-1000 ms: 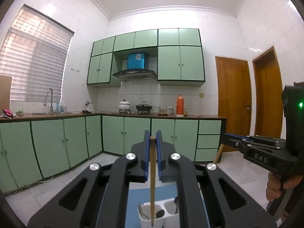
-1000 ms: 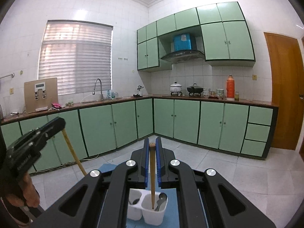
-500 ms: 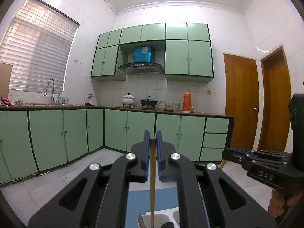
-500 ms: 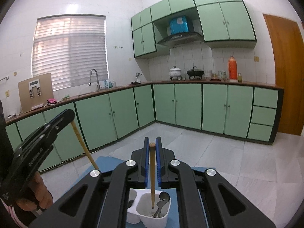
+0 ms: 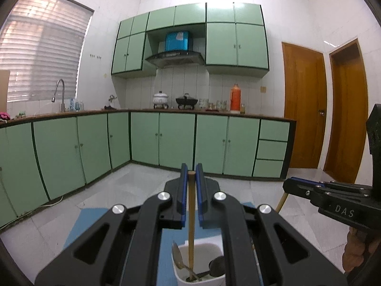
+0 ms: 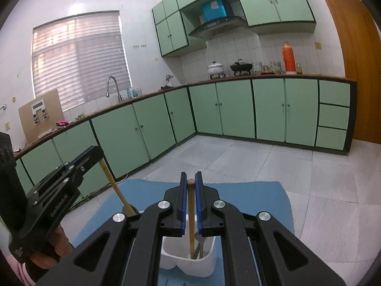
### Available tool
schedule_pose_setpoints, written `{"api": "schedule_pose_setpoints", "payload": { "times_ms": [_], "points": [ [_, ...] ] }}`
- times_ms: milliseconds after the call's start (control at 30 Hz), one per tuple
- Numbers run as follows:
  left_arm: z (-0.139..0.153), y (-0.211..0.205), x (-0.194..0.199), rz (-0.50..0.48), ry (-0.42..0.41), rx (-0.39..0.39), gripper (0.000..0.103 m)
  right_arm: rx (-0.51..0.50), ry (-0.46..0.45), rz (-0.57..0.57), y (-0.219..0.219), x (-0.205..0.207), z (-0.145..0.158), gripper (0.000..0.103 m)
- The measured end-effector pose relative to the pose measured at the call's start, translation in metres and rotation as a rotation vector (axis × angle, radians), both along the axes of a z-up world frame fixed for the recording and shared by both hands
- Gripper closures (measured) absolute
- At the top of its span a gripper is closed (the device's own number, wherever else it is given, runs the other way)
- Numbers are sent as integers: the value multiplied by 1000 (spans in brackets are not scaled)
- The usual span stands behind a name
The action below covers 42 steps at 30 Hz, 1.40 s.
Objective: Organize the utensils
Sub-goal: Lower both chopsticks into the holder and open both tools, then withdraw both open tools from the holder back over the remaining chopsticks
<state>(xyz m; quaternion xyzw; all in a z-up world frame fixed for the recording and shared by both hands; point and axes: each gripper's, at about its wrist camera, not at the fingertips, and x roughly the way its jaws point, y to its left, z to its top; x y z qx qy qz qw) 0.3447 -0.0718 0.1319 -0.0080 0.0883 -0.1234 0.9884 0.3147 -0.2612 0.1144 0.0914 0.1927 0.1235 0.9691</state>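
left wrist view, left to right: blue mat [image 5: 95,224] on the pale tiled floor; left gripper [image 5: 191,174], blue pads closed narrowly on a wooden chopstick [image 5: 191,214] that hangs upright, lower end inside a white utensil holder [image 5: 183,274]; a metal spoon [image 5: 178,257] and a dark ladle head [image 5: 216,265] sit in the same compartment; right gripper [image 5: 289,187] at the far right, clamped on a second stick that slants down.

right wrist view, left to right: left gripper [image 6: 96,153] with its wooden stick [image 6: 114,186] tilted down toward the holder's left side; right gripper [image 6: 190,182], pads pinched on an upright chopstick [image 6: 191,217], tip down in the right compartment of the white utensil holder [image 6: 209,262] among metal handles; holder stands on the blue mat [image 6: 250,200].
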Motion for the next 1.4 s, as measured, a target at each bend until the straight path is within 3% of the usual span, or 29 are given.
{"api": "schedule_pose_setpoints", "payload": {
  "times_ms": [333, 400, 467, 533, 600, 700, 967, 1167, 1267, 1400],
  "points": [
    [-17, 18, 4, 11, 58, -23, 95, 10, 2, -34, -12, -1, -6, 96],
    [-17, 23, 1, 8, 60, -33, 90, -2, 3, -44, -13, -4, -7, 95],
    [-16, 27, -2, 8, 58, -48, 76, -12, -1, -54, -14, -6, -7, 94],
    [-14, 34, -7, 13, 51, -69, 68, -12, -5, -57, -15, -9, -7, 89],
    [-13, 37, -11, 17, 42, -76, 65, -12, -11, -68, -17, -13, -7, 78],
    [-10, 43, -18, 28, 26, -83, 52, -21, -25, -87, -19, -19, -5, 65],
    [-2, 59, -40, 60, -13, -101, 33, -24, -63, -115, -30, -41, 1, 56],
    [1, 69, -71, 73, -39, -100, 13, -39, -115, -151, -33, -74, 1, 32],
    [-3, 73, -93, 73, -52, -90, 9, -42, -137, -169, -33, -94, -5, 19],
    [-16, 74, -119, 65, -41, -66, 7, -50, -144, -175, -30, -118, -16, 13]
  ]
}}
